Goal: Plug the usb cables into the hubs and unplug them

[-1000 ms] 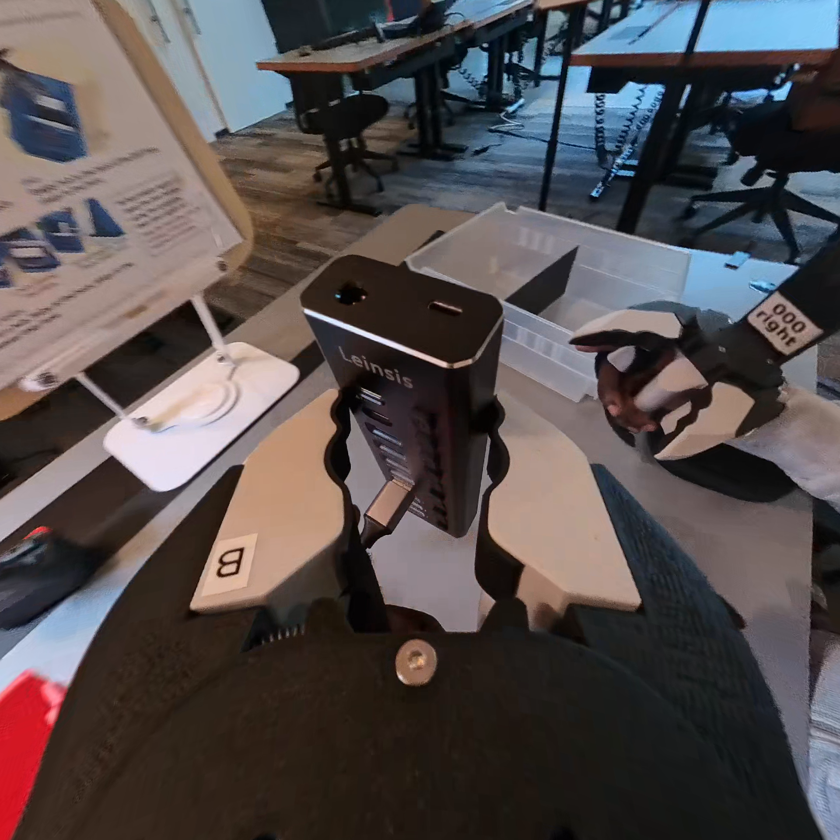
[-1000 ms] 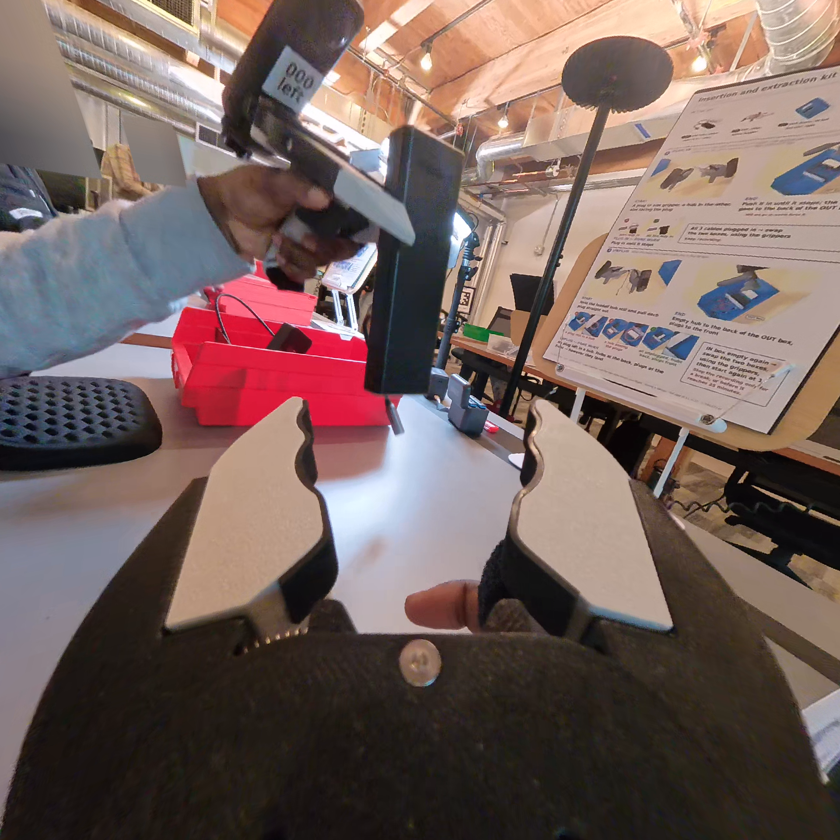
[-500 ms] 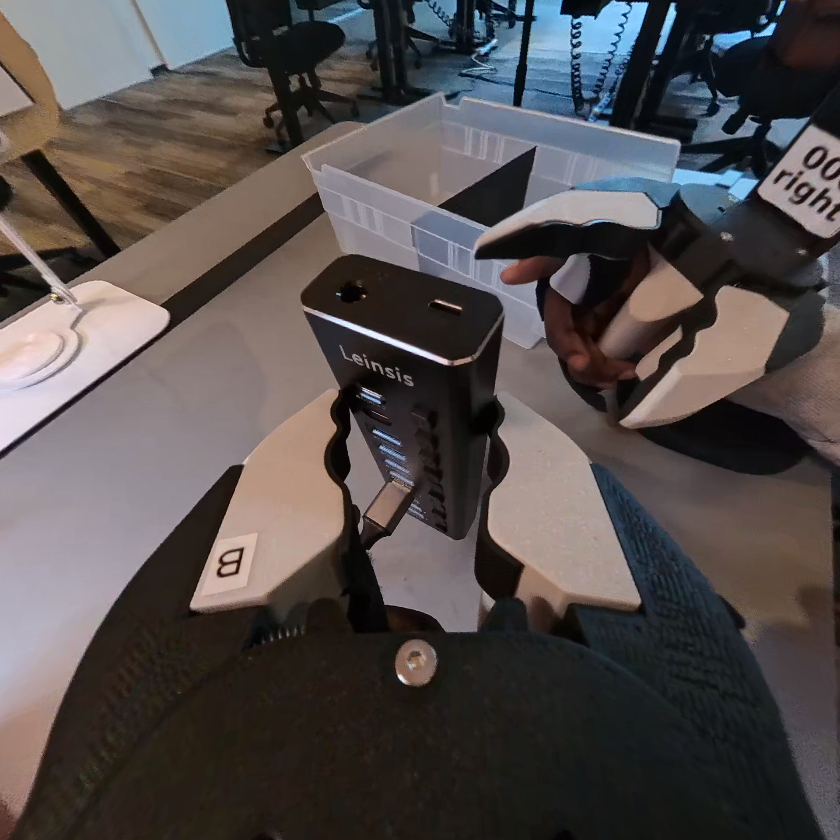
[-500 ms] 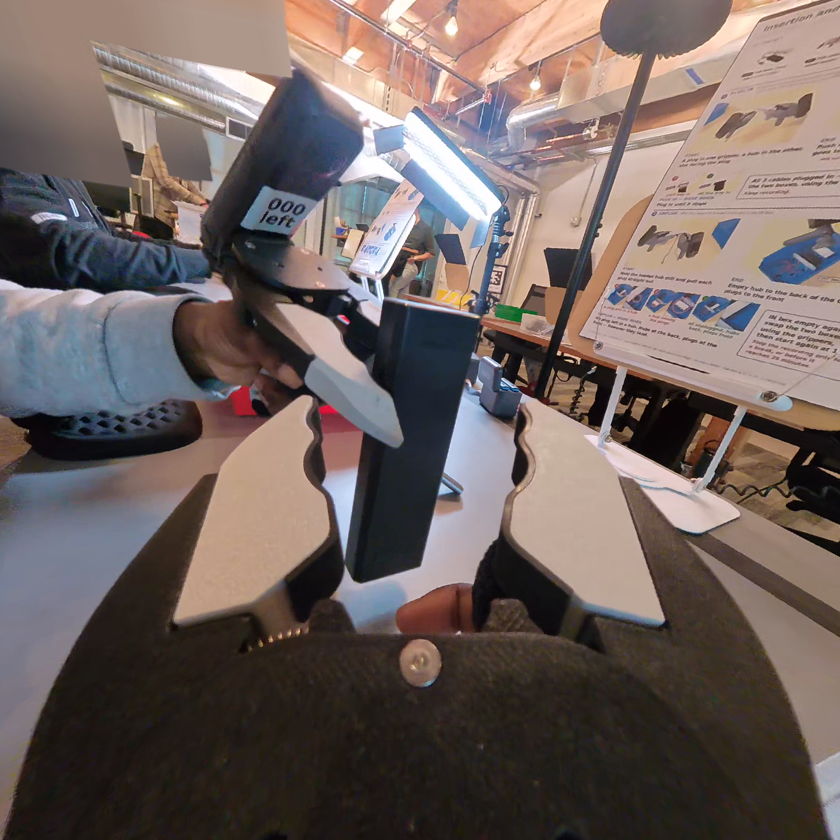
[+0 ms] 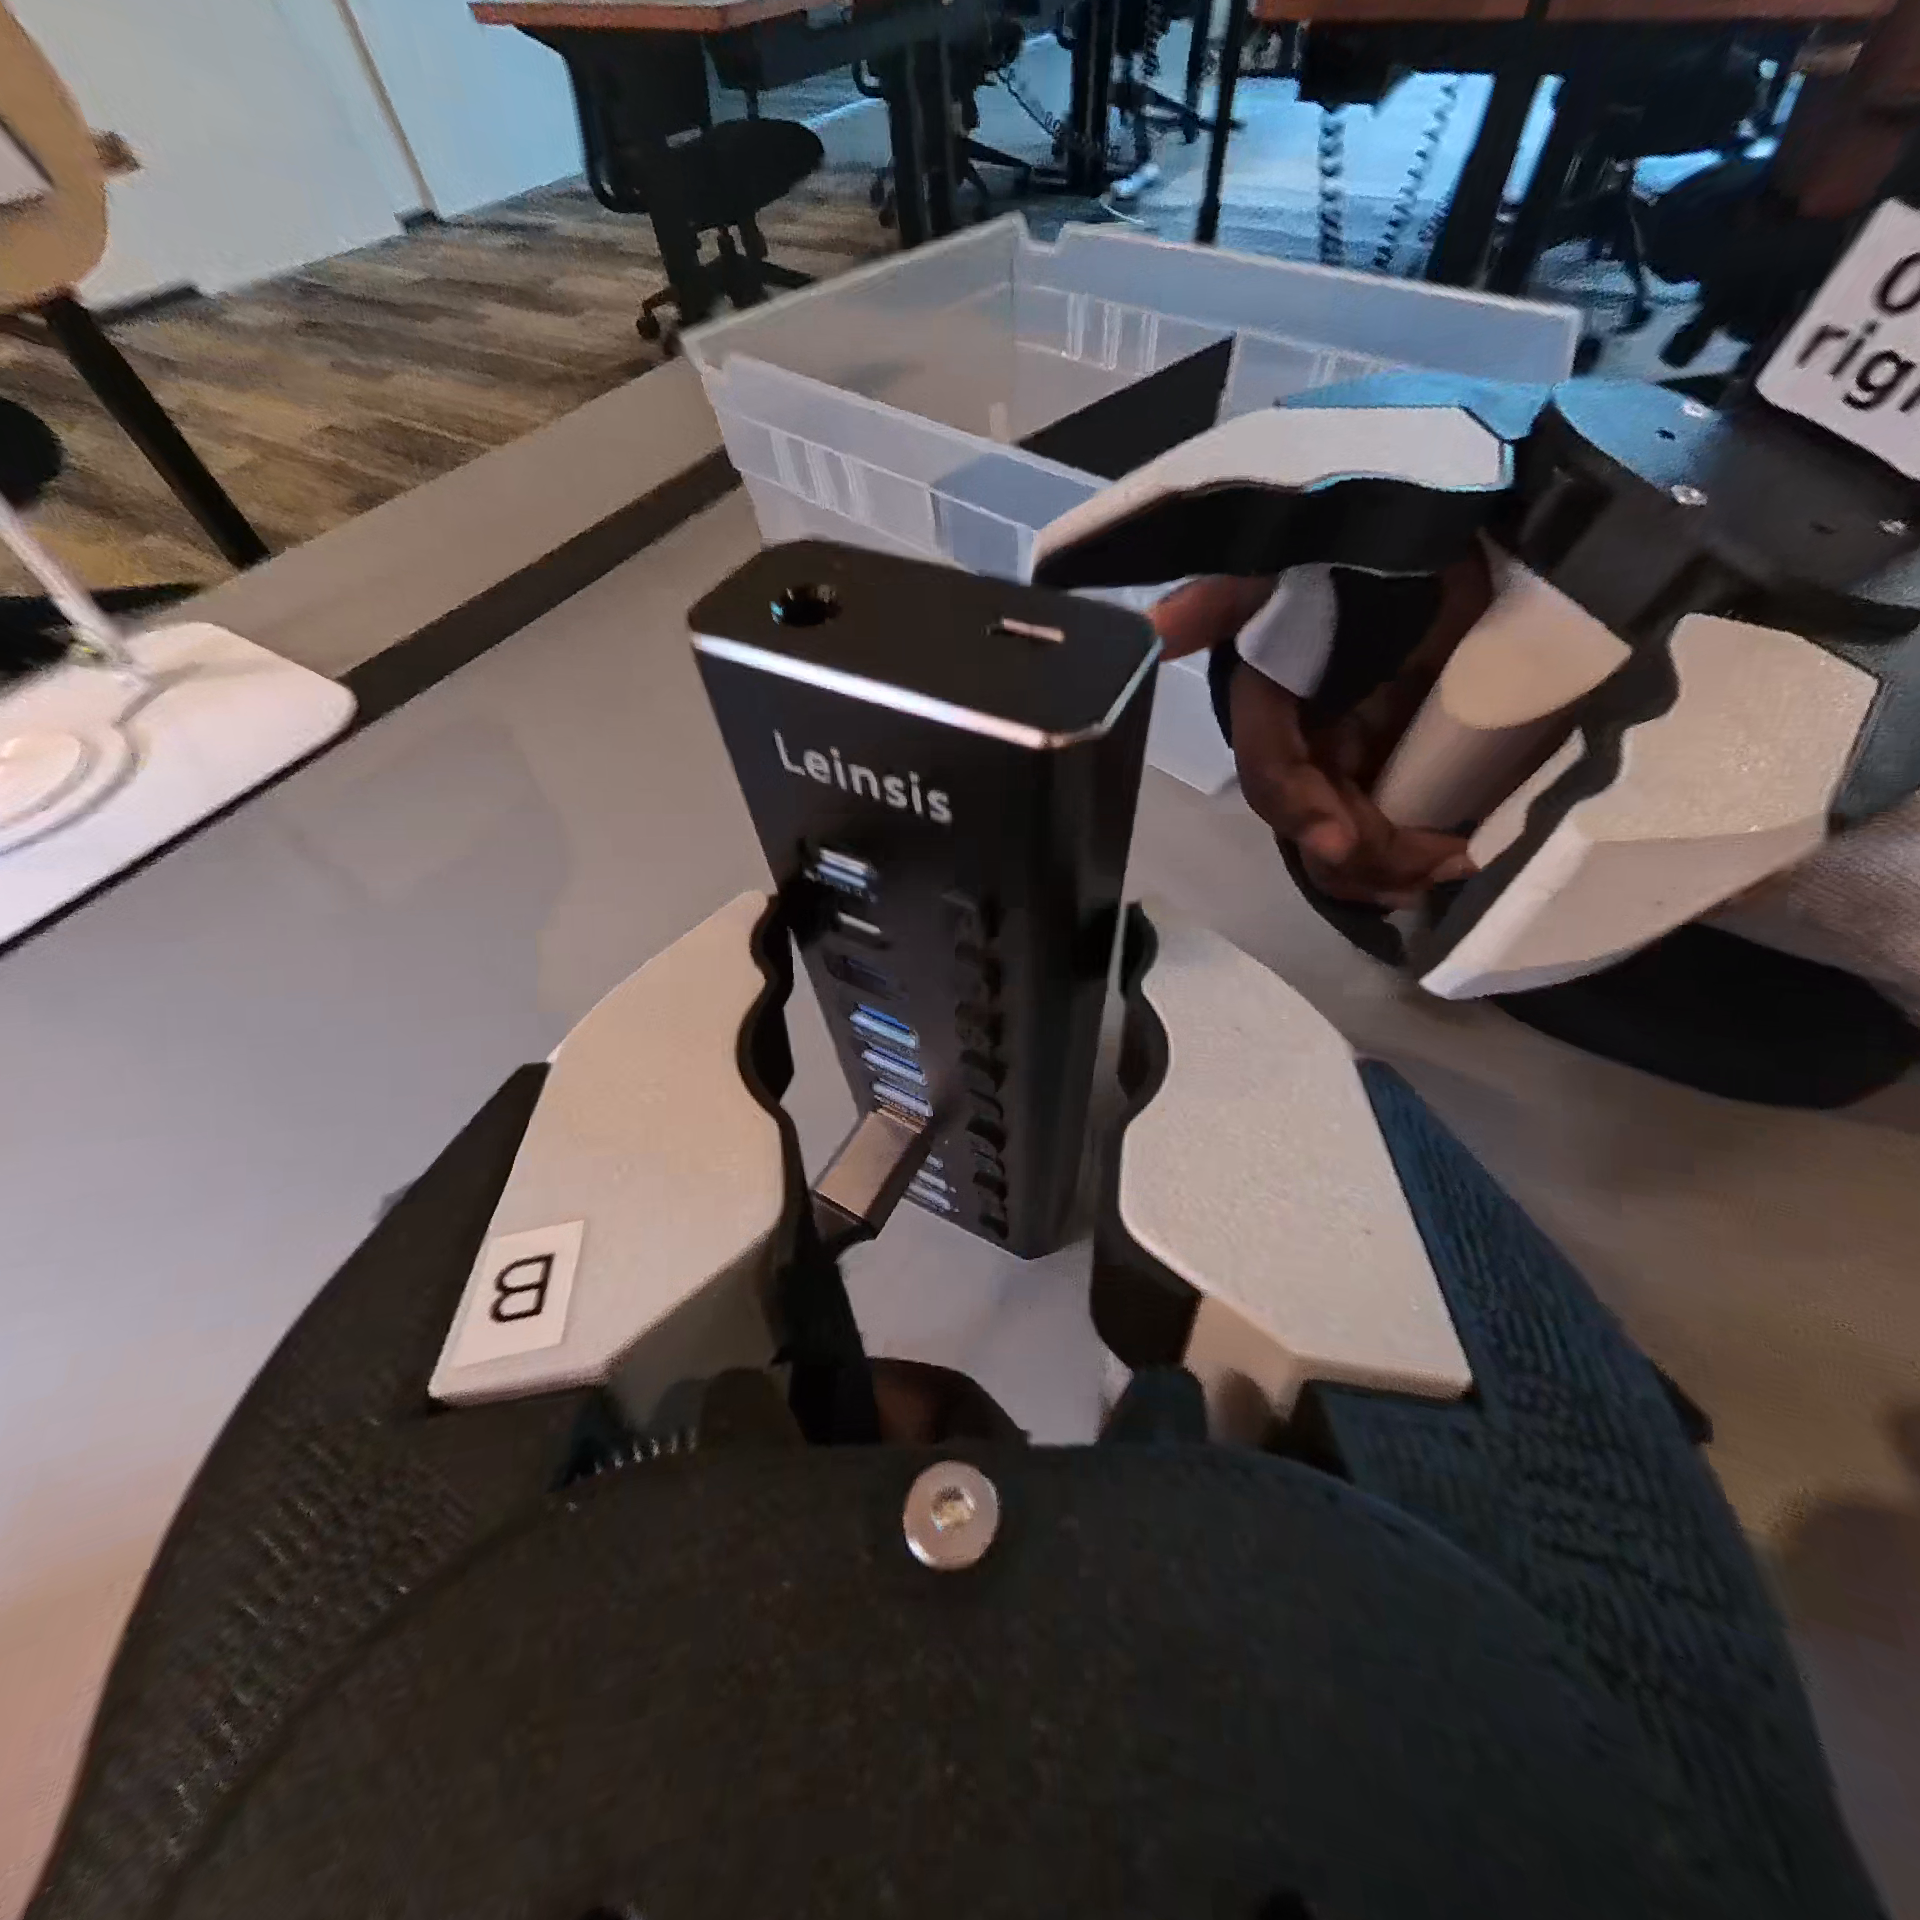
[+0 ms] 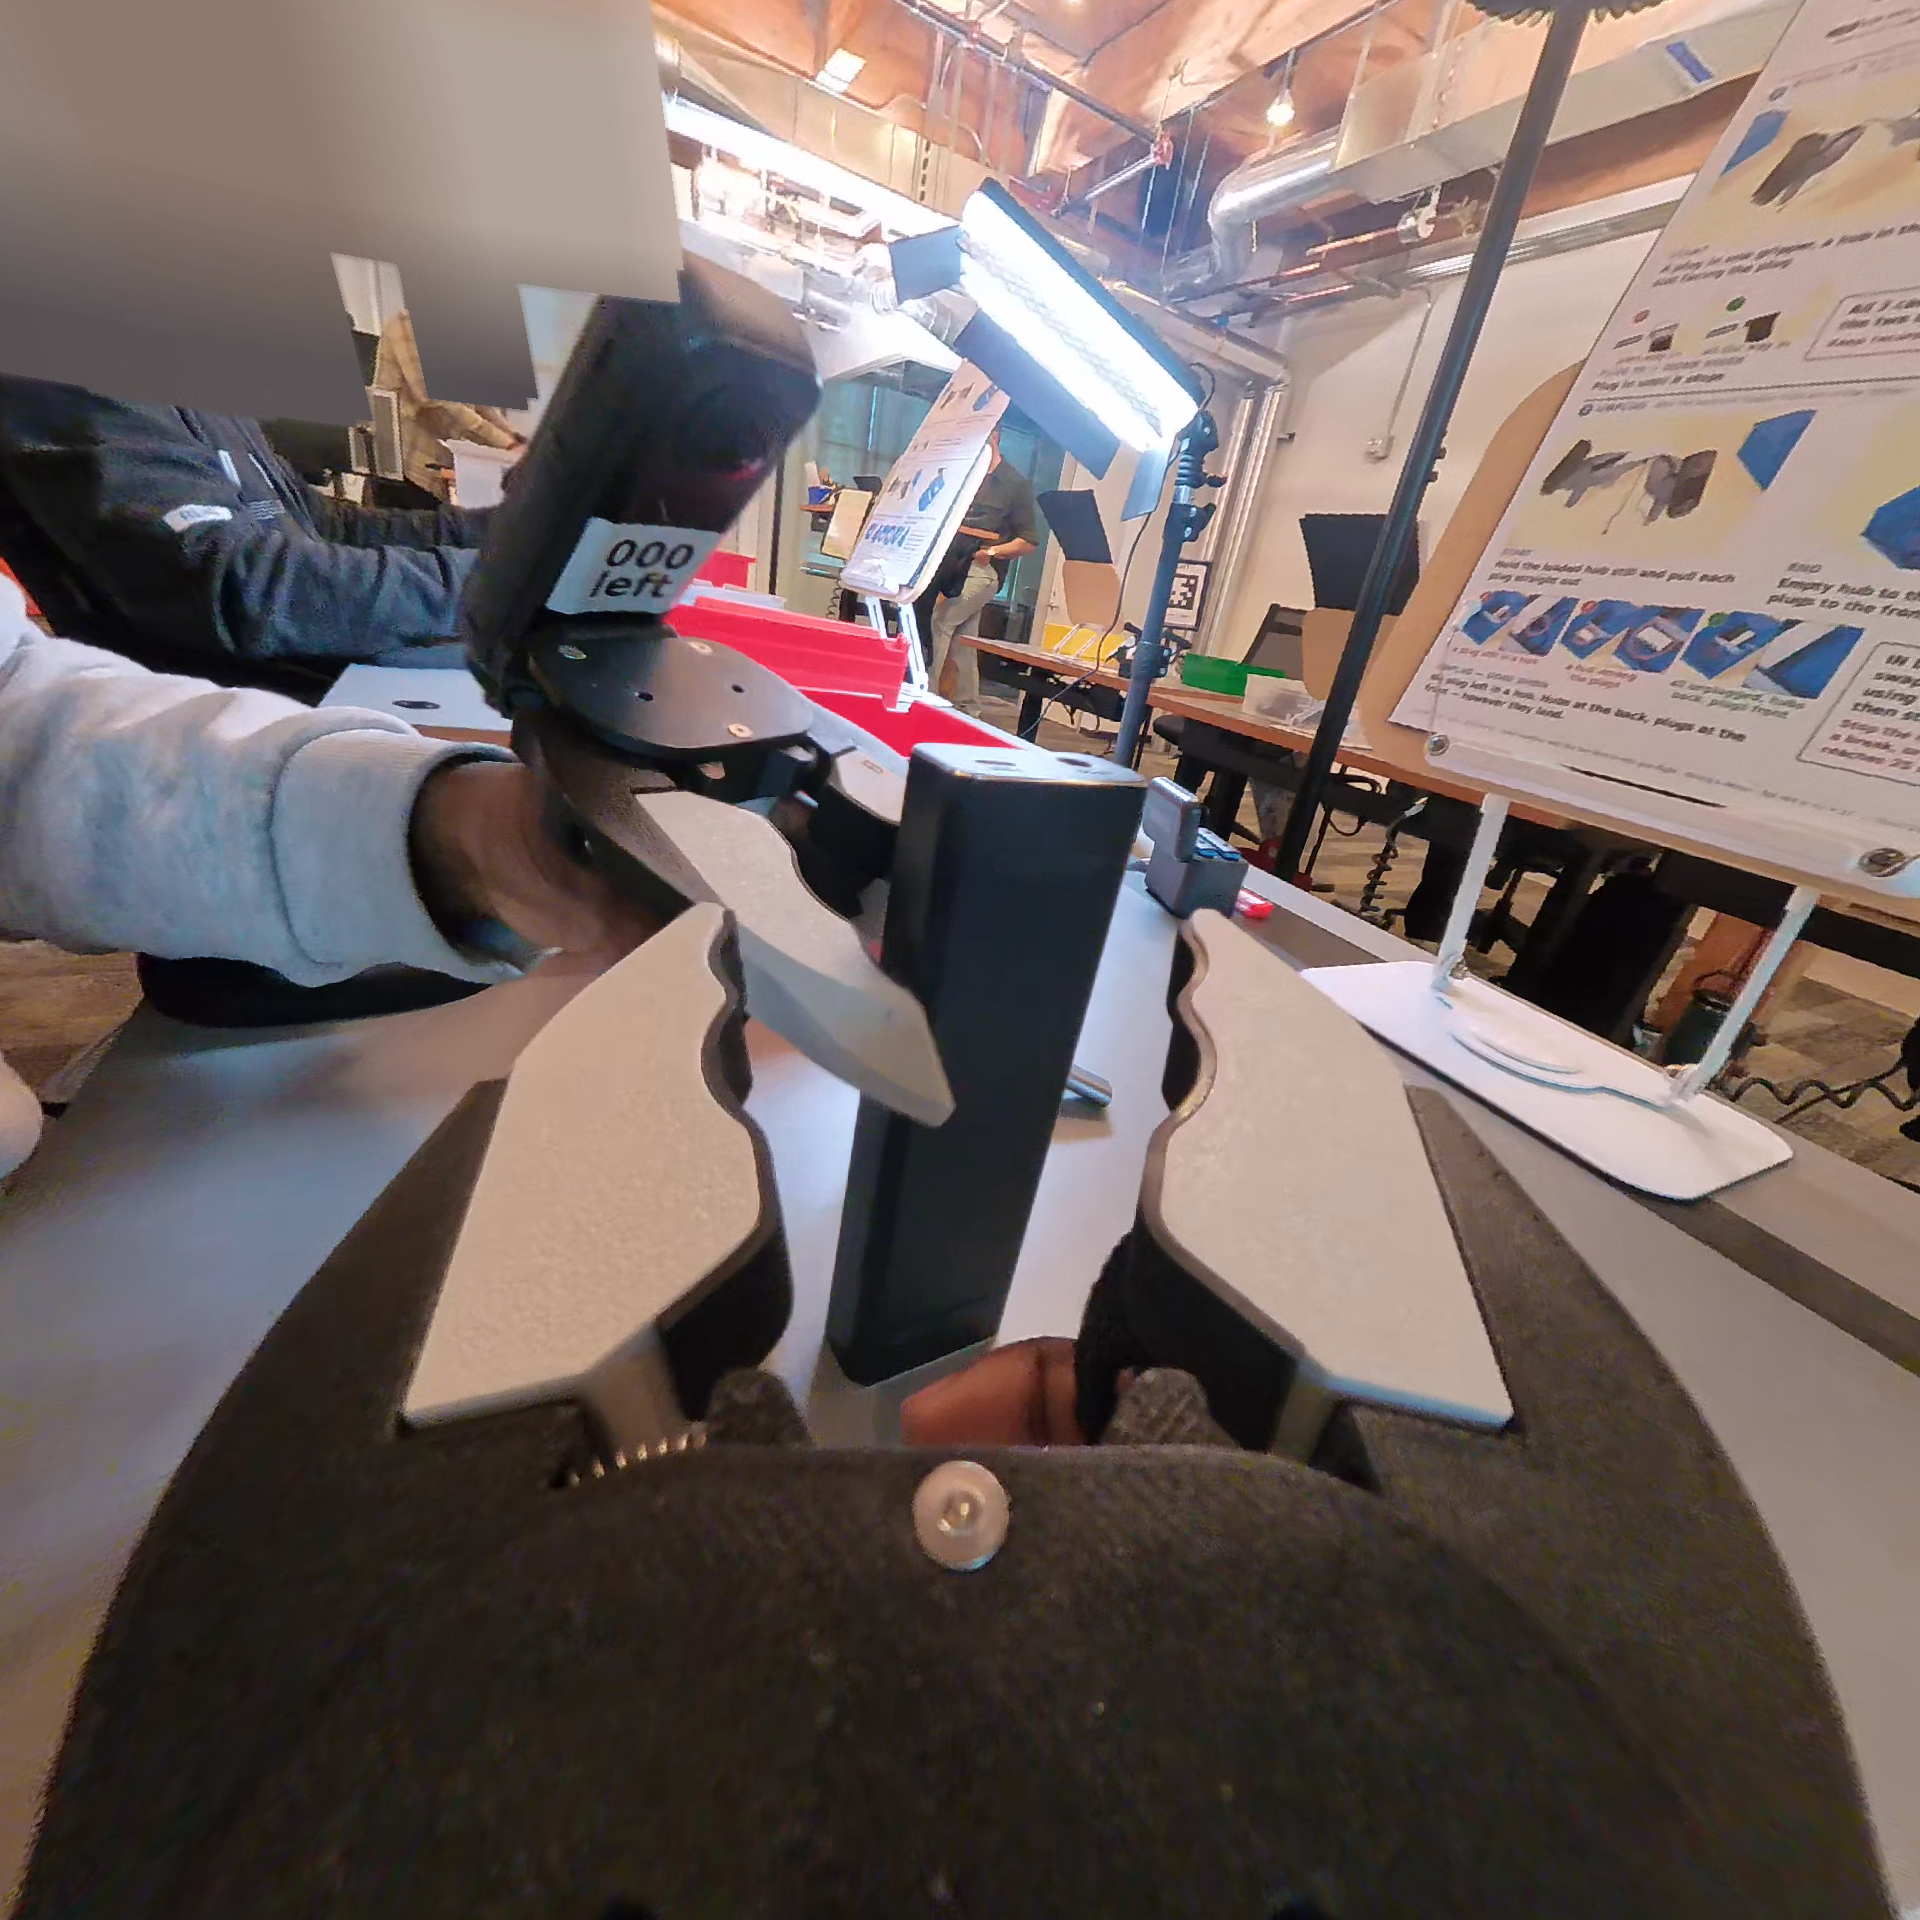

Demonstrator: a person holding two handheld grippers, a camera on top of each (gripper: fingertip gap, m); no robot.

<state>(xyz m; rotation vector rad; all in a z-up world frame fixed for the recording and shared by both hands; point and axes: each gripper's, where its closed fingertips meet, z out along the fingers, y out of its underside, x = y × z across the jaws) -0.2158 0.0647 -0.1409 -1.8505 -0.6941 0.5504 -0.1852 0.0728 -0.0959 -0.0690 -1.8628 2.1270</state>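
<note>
the black usb hub [image 5: 940, 883] is held upright above the grey table [image 5: 312, 1039], pinched by its two narrow sides between the fingers of the left gripper [image 5: 951, 1049]. its row of ports is turned toward the left wrist camera, and its top end, with a round socket and a small slot, stands free above the fingertips. a silver usb plug [image 5: 868, 1169] is seated in one of the lower ports, and its black cable [image 5: 826, 1340] is led down into the gap behind the fingers. the lower end of the hub is seen clear of the table.

the right gripper [image 6: 956, 1049] is spread wide, with nothing pinched. in the right wrist view the plain back of the hub [image 6: 987, 1039] is seen between its two fingers, with free room on both sides, more on the right one. the left gripper [image 6: 831, 997] is seen there from the side, one fingertip laid against the edge of the hub. in the left wrist view the right gripper [image 5: 1382, 727] is found just beside the upper right of the hub, not touching it.

behind the hub a clear plastic bin [image 5: 852, 436] with a dark divider [image 5: 1143, 416] is placed near the far edge of the table. a white stand base [image 5: 156, 738] is set at the left edge, well apart. a red bin [image 6: 821, 655] is seen far behind the left gripper.
</note>
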